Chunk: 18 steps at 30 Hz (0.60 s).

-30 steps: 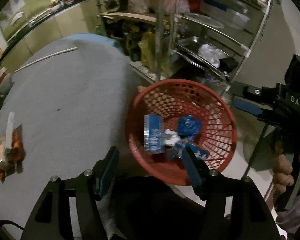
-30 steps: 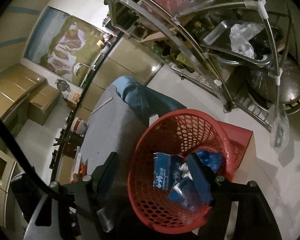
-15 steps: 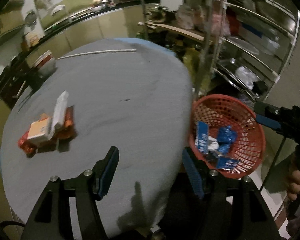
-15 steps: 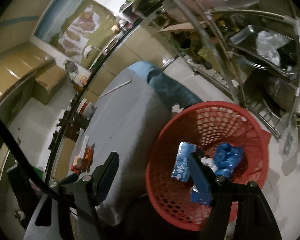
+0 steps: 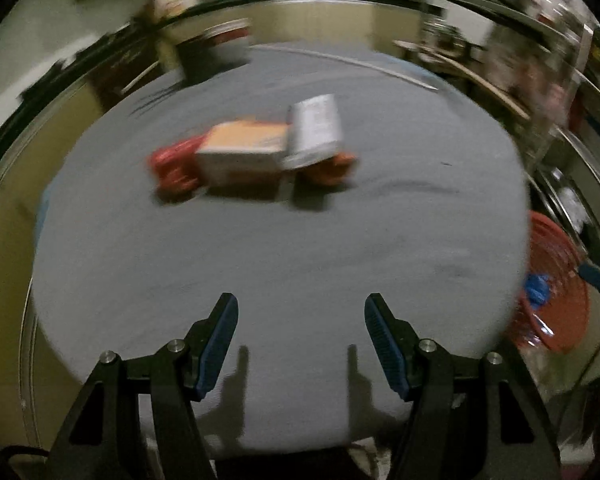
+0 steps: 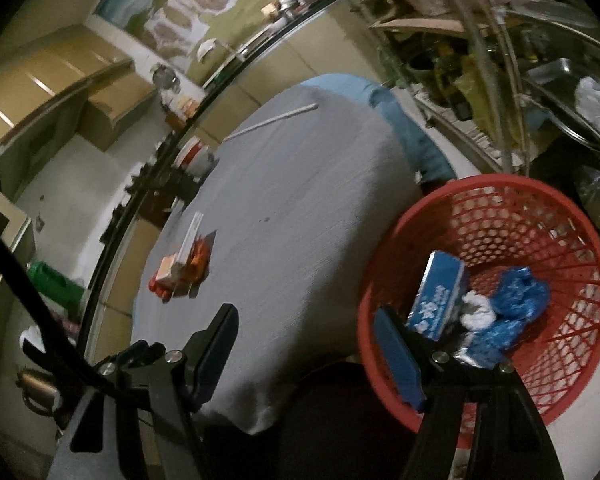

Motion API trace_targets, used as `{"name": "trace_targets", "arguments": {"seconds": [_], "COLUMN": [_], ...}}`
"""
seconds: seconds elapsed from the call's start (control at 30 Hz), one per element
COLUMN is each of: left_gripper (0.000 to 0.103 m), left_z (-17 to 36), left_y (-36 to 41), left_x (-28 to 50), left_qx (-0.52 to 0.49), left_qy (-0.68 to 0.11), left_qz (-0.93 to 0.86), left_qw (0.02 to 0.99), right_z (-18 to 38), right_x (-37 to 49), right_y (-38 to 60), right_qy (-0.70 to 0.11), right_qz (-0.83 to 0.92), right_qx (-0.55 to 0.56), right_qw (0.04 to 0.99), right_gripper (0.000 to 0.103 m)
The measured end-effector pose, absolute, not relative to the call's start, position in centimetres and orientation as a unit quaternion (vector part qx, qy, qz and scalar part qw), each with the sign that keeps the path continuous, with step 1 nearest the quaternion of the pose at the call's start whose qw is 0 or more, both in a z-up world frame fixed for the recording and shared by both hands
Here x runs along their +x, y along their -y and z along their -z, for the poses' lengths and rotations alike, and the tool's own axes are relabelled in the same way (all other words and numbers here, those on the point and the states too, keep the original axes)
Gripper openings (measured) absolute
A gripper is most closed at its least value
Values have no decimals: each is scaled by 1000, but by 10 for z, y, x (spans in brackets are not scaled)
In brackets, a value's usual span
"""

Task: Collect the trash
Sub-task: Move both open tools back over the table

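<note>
Trash pile (image 5: 252,152) now centred ahead of left gripper (image 5: 300,340), no longer over red basket (image 6: 540,208); sits mid-table (image 5: 300,260). Left, right gripper (image 6: 308,344) both apart, empty. Next pickup looks imminent.

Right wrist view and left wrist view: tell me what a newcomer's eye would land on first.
The red plastic mesh basket beside the table's edge stands out at once, holding a blue foil packet and crumpled blue wrappers. Next comes the small heap of orange and white cartons and wrappers lying alone on the round grey-clothed table, ahead of the open, empty left gripper.
</note>
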<state>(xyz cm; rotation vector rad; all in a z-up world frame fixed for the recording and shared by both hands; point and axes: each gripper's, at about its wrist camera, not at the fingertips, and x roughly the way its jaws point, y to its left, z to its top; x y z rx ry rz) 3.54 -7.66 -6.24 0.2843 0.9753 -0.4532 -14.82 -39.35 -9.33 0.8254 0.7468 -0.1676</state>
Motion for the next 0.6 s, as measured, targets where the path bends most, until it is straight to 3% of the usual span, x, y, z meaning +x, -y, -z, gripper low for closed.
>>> {"name": "trace_targets", "arguments": {"seconds": [0.6], "left_gripper": [67], "left_z": [88], "left_y": [-24], "left_x": [70], "left_qx": [63], "left_qy": [-487], "left_qz": [120], "left_qw": [863], "right_z": [85], "right_x": [-24], "right_y": [309], "right_qy": [-419], "right_qz": [8], "right_qx": [310], "right_qw": [853], "right_gripper": [74]}}
